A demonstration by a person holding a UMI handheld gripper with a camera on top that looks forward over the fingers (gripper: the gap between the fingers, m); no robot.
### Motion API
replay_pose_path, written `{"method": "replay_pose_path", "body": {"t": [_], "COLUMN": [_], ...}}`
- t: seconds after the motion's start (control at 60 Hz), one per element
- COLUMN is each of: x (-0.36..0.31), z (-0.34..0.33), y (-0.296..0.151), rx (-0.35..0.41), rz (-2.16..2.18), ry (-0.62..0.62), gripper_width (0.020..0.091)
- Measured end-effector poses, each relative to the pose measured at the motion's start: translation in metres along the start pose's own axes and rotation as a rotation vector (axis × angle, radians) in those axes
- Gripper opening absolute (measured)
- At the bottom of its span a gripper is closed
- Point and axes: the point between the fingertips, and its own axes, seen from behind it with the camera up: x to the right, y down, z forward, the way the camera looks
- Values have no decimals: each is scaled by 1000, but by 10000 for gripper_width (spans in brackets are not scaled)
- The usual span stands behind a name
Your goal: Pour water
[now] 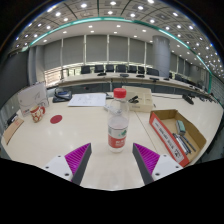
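Stretching away under the tongs is a pale bench in a large meeting room, with rows of small ceiling lights overhead, tall windows along the far wall and a line of dark chairs behind the far benches.

A clear plastic water bottle with a red cap stands upright on the bench, just ahead of the tongs and roughly in line with the gap between them. Its lower part carries a pale label; how full it is cannot be told. To the right of the bottle lies an open cardboard box holding some loose items that are too small to identify. On the left side of the bench sits a clear container with something inside it, and a small red disc lies near it. Sheets of paper rest farther back.

At the near edge, the tongs are spread wide apart, their magenta pads facing inward. They hold nothing and touch nothing; the bottle stands clear beyond their tips.
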Motion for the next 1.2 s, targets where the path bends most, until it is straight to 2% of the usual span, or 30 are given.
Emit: {"method": "replay_pose_path", "body": {"t": [0.267,0.317,0.433,0.467,0.567,0.667,0.9,1.083,1.2], "x": [18,12,13,12,12,20,6,-46,-99], "z": [104,114,133,133,133,130,128,122,113], "y": [-20,-21,-28,-29,-30,-34,-66,-139,-193], "rx": [84,98,130,137,144,157,145,188,211], "rz": [-12,-24,-38,-27,-26,-57,-161,-340,-544], "ry": [-44,-50,-31,-34,-31,34,116,236,362], "gripper_width": [843,782,530,529,453,370,365,365,365]}}
